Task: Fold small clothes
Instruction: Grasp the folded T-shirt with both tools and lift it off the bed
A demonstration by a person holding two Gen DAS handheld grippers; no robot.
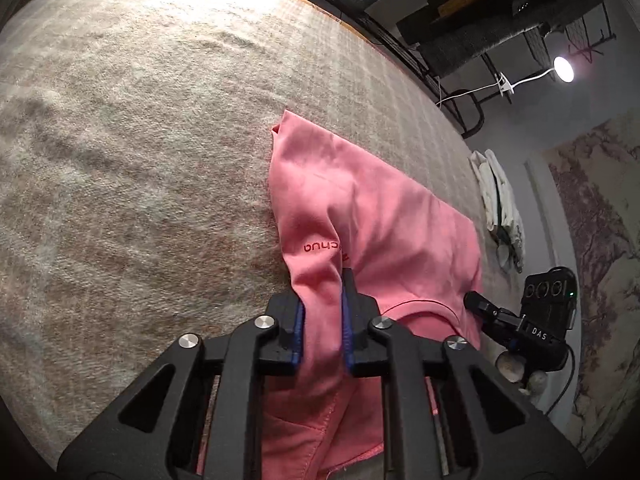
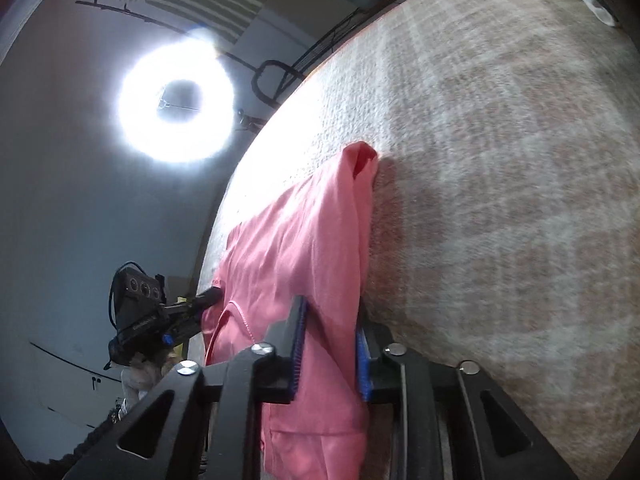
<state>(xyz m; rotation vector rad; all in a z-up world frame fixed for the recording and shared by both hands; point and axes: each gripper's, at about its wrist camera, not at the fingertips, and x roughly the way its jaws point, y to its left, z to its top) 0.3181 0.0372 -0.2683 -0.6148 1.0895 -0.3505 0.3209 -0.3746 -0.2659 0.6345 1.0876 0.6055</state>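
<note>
A pink garment [image 1: 372, 216] with red lettering lies stretched across a beige woven blanket [image 1: 140, 140]. My left gripper [image 1: 322, 312] is shut on a fold of the pink garment near its neckline. My right gripper [image 2: 330, 344] is shut on the other side of the garment [image 2: 304, 248], and the cloth hangs down between its blue pads [image 2: 362, 364]. Each gripper shows in the other's view, the right one [image 1: 480, 304] beside the collar and the left one [image 2: 208, 296] at the garment's edge.
The blanket [image 2: 500, 160] covers a wide surface with a dark metal frame [image 1: 400, 48] along its far edge. A lit lamp [image 1: 563, 69] and a ring light [image 2: 176, 100] shine beyond it. White cloths [image 1: 502, 200] hang past the right edge.
</note>
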